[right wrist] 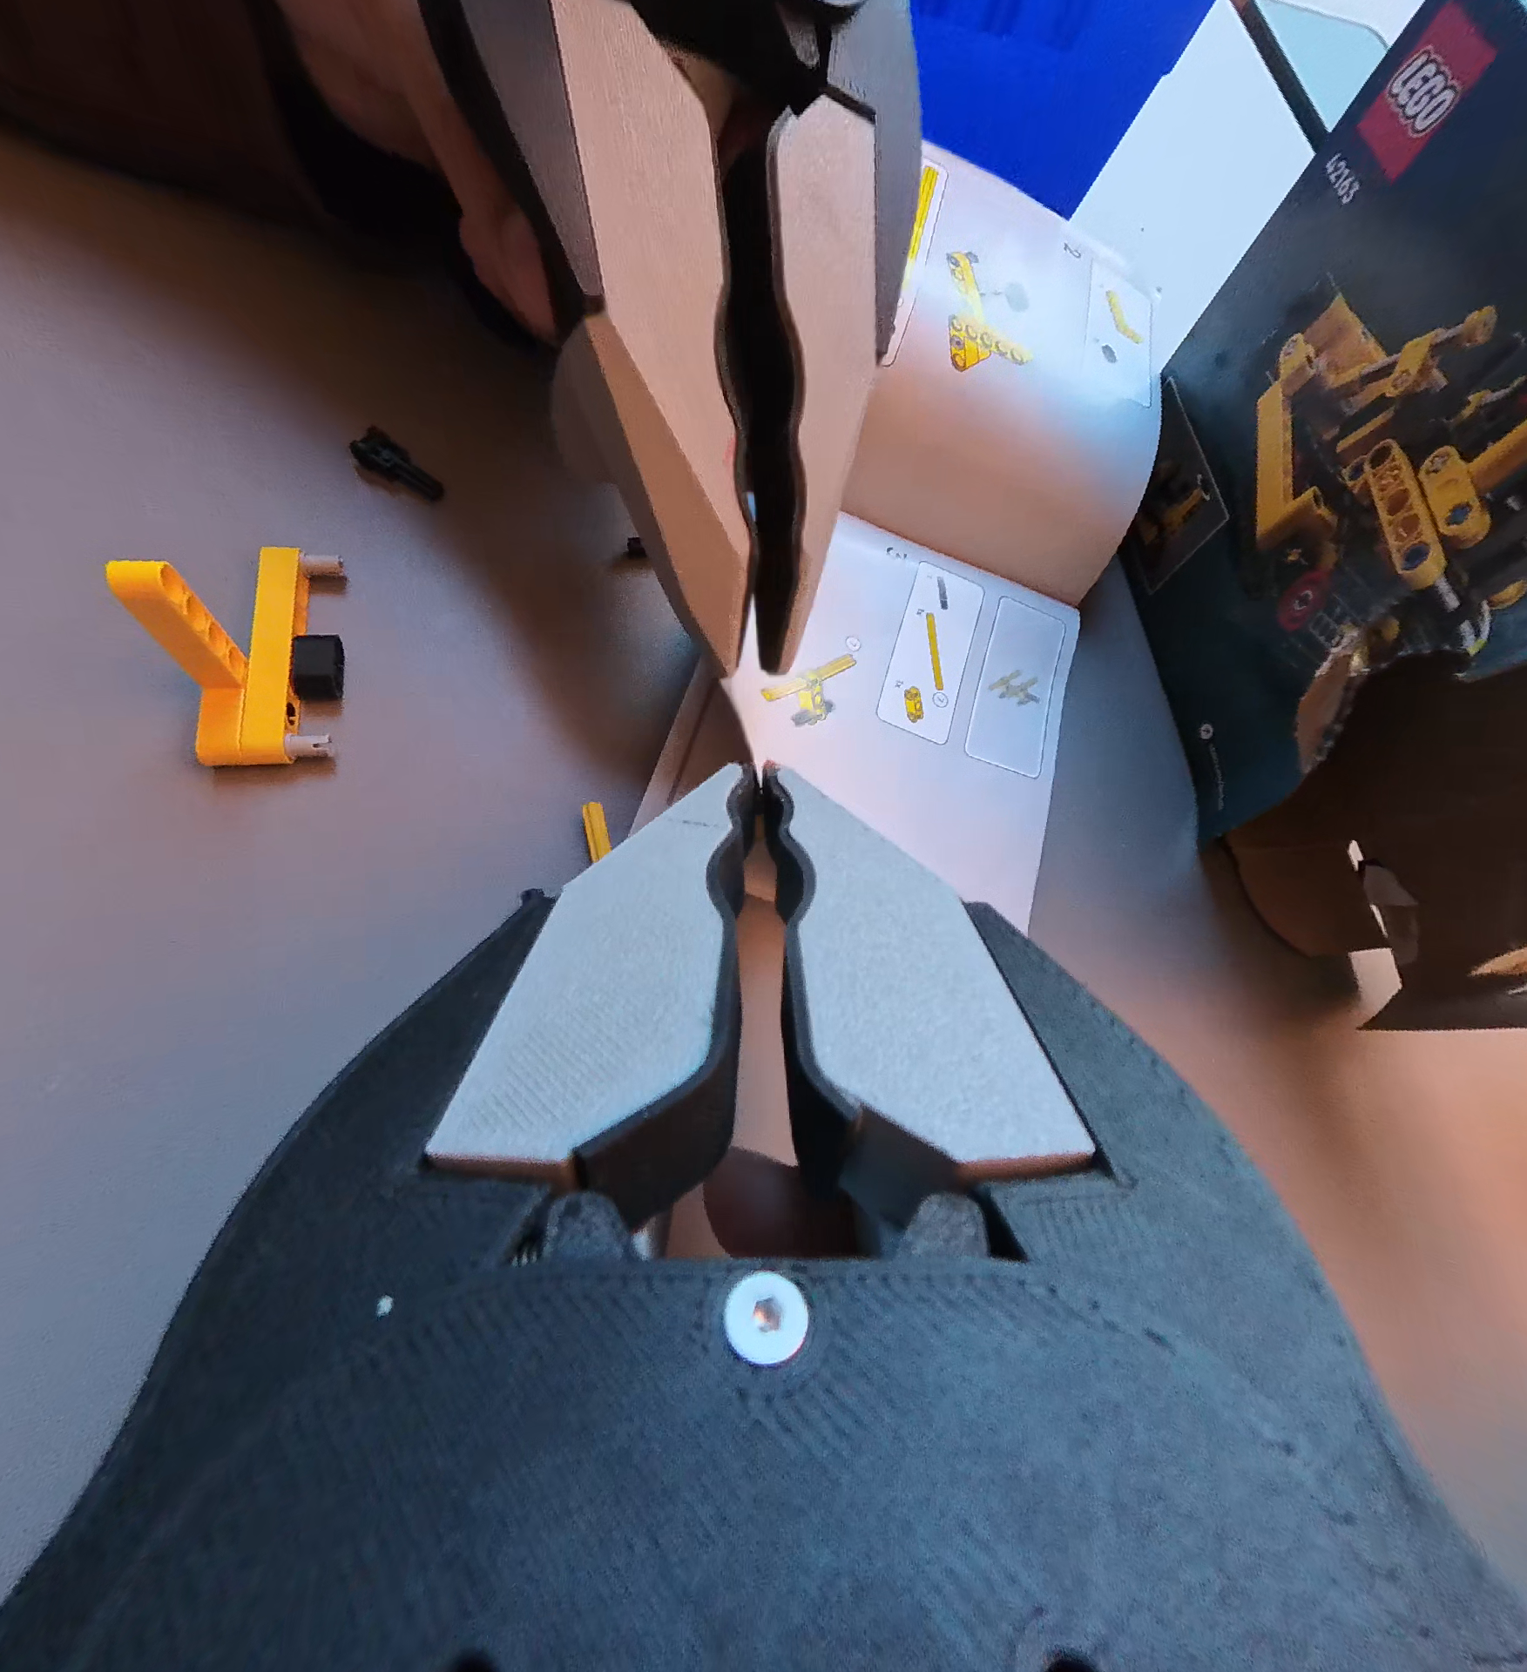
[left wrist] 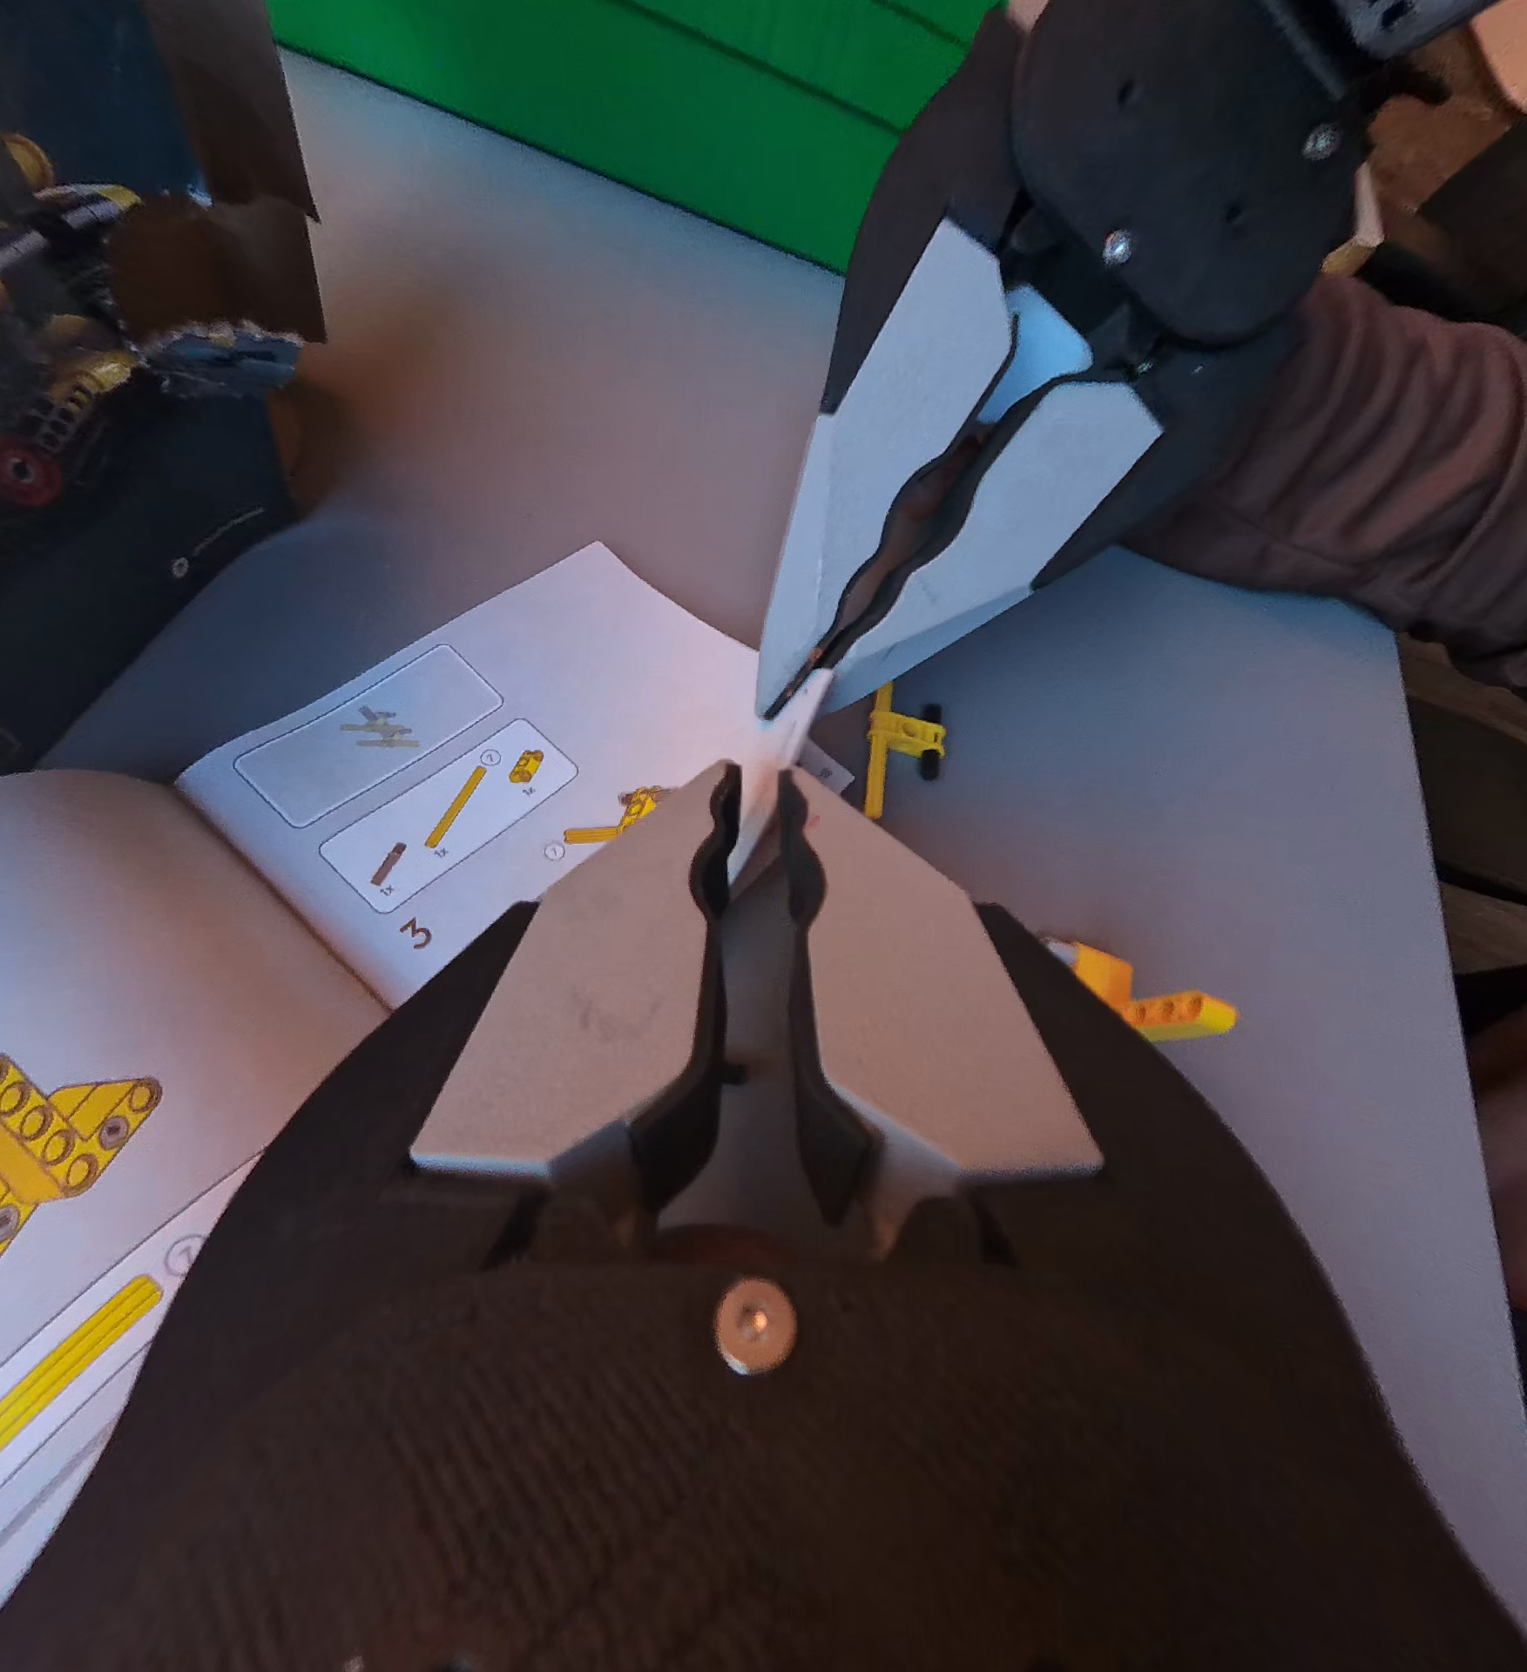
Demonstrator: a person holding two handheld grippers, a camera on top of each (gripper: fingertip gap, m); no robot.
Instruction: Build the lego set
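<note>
Left wrist view showed the left gripper (left wrist: 759, 778) with a narrow gap around the instruction booklet's (left wrist: 506, 724) page corner. The right gripper (right wrist: 759, 776) pinched that corner. A yellow lego assembly (right wrist: 244, 660) lay well apart on the table (right wrist: 108, 995).

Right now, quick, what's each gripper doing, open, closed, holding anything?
Left gripper: slightly open around the instruction booklet's page edge.
Right gripper: shut on that same page's edge.
</note>
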